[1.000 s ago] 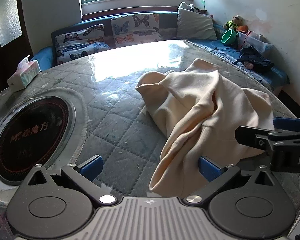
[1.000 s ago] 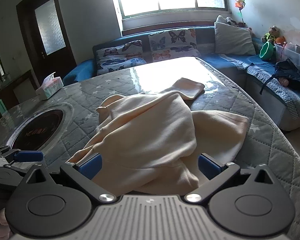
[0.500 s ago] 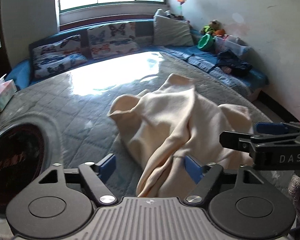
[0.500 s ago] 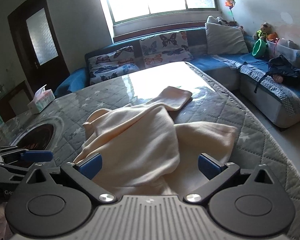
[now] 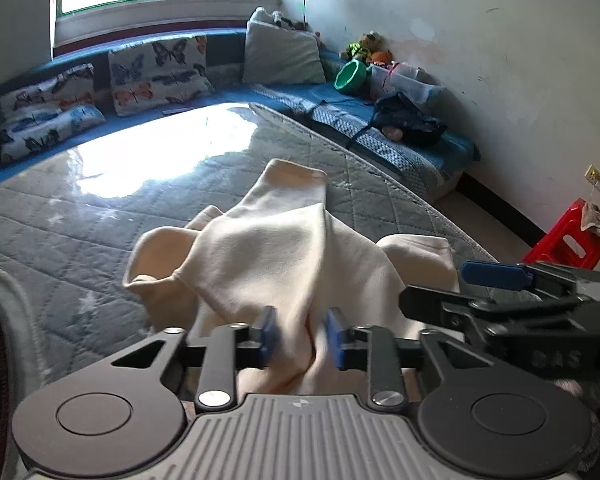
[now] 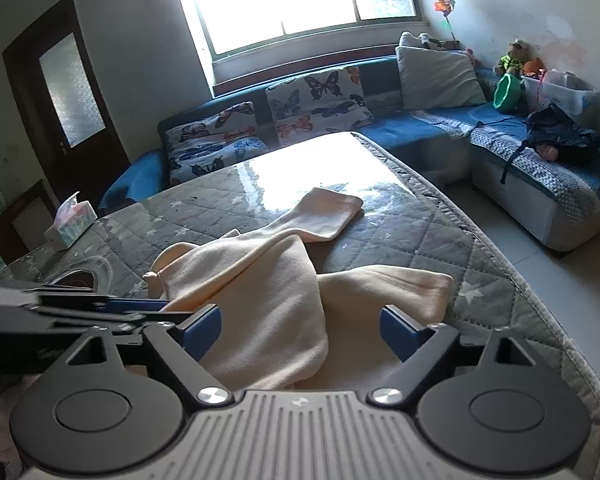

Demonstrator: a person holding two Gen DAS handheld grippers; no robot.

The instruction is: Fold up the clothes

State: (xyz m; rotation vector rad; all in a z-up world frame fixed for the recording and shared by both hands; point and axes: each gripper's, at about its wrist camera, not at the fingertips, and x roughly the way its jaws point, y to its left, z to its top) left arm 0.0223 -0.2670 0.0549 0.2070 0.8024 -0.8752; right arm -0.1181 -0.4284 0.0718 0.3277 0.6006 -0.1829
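Spreading under everything is the quilted table (image 6: 440, 232), grey with small stars and glaring where the window light lands at its far side. On it lies the cream garment (image 5: 268, 256), bunched in a heap at the near edge, one sleeve (image 6: 324, 216) running out flat toward the far right, another lobe lying to the right.

My left gripper (image 5: 302, 338) has just been closing: its blue pads (image 5: 267, 336) stand narrow with a ridge of the cloth gathered between them. They are blurred, so I judge them pressing on the fold without being sure how firmly. My right gripper (image 6: 300, 330) has just begun closing but is still wide, cloth lying between its pads, neither one touching it.

To do this step well, I should finish the left pinch on a single edge rather than a wad of layers, then bring the right pads down on a matching edge beside it. Only with both holds firm should I lift and draw the garment out flat; pulling with one side loose would likely just drag the heap across the table.
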